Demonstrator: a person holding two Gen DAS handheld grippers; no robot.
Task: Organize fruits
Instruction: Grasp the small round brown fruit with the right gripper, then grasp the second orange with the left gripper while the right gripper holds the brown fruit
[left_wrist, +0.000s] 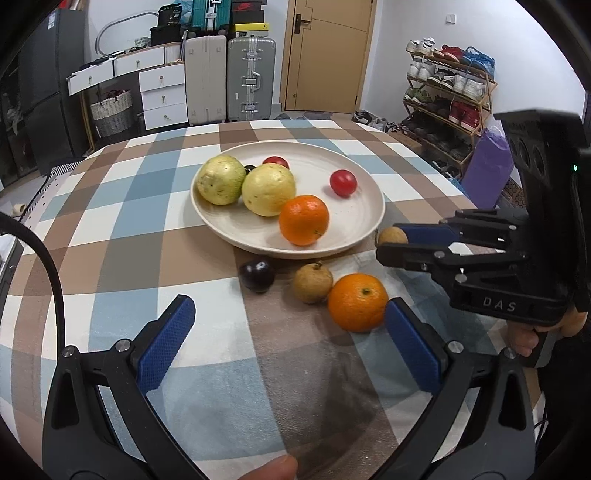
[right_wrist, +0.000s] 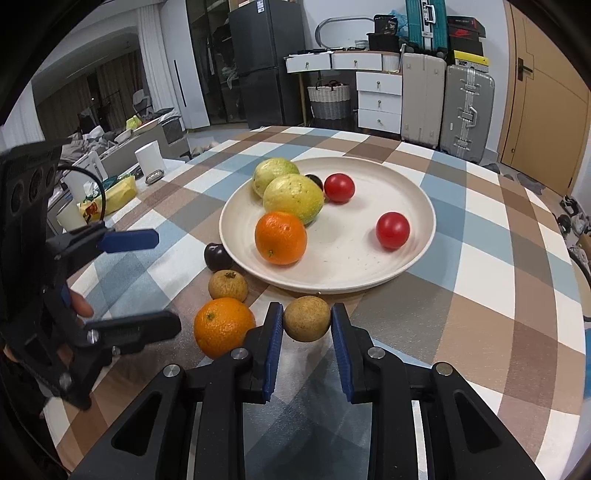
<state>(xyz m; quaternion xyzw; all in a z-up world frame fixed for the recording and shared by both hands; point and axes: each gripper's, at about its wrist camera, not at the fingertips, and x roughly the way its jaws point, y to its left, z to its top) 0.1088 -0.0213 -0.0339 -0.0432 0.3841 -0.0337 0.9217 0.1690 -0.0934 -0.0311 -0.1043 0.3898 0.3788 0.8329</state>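
- Between the blue pads of the right tool (right_wrist: 306, 325) sits a small brown fruit (right_wrist: 306, 318); the jaws are drawn in until both pads press its sides, and it looks to be at counter level, just short of the plate's near rim.
- Ahead of that tool lies the cream plate (right_wrist: 413, 258), holding two pale green fruits (right_wrist: 291, 197), an orange (right_wrist: 280, 238), two red fruits (right_wrist: 392, 229) and a dark one half hidden behind the green pair.
- To the left of the right tool, on the checked counter (right_wrist: 480, 288), wait a second orange (right_wrist: 224, 326), another brown fruit (right_wrist: 228, 285) and a dark plum-like fruit (right_wrist: 218, 256).
- The left tool (left_wrist: 288, 343) hangs with its jaws spread wide and nothing in them; the loose orange lies just beside its right pad.
- Risk, as I judge it: the brown fruit is round and held only near the pad tips, so a quick lift or a tilt could let it squirt out and roll off.
- Carrying it low could knock it on the plate rim and jolt the plate.
- Dropping it from a height could set it rolling into the red fruit, which may then travel toward the far rim.
- The left tool could nudge the loose orange if it shifts sideways.
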